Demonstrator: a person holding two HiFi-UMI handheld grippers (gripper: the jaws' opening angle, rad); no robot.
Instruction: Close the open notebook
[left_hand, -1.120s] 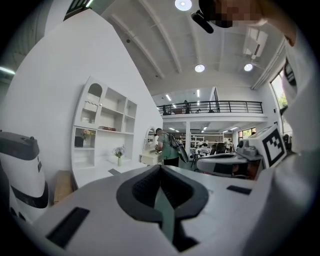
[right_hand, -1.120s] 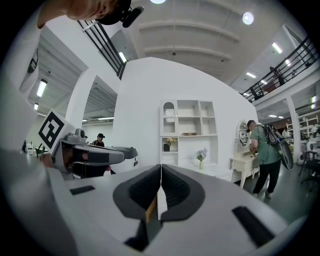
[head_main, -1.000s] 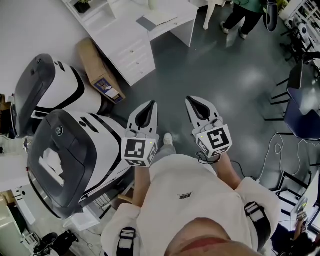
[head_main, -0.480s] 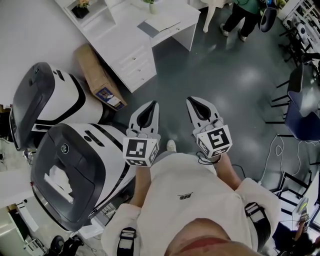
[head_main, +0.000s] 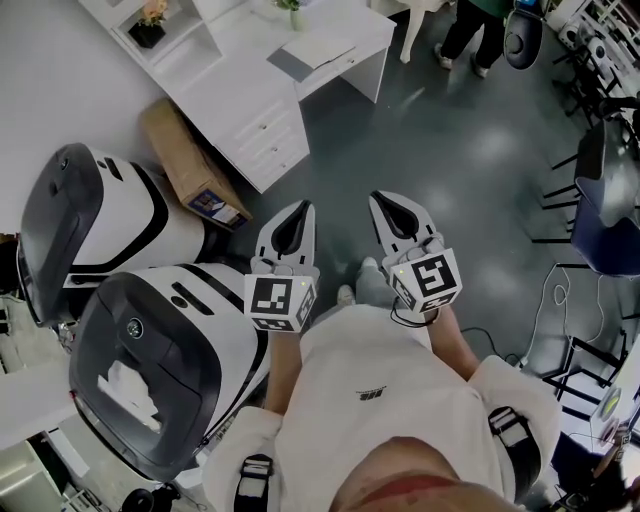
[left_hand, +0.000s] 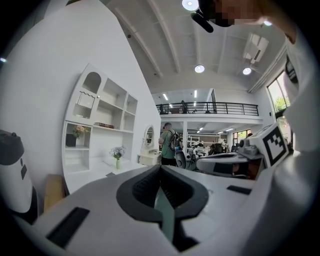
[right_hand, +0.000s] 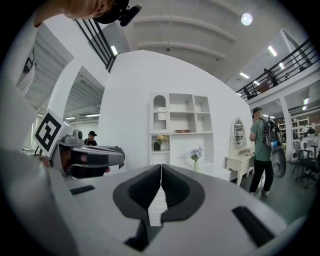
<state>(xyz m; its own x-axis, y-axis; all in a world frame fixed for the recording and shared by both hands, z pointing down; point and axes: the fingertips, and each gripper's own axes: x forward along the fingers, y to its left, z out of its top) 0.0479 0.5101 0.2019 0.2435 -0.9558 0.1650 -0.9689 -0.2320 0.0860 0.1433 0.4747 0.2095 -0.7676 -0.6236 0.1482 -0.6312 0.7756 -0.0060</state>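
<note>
Grey floor (head_main: 470, 150) fills most of the frame, so nothing's started yet. Left gripper (head_main: 300, 210) and right gripper (head_main: 383, 200) are both pinched together, empty, mid-frame. White tabletop (head_main: 240, 62) is at the top, well apart. The flat thing (head_main: 315, 50) on it might be the notebook, can't tell.

Left tool (head_main: 296, 222) and right tool (head_main: 396, 213) held side by side, pointing forward, jaws of each pressed together

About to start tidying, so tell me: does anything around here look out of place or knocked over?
Only a brown cardboard box stands out: it lies askew on the floor between the white desk and a large white-and-black pod. Nothing looks spilled or broken.
</note>
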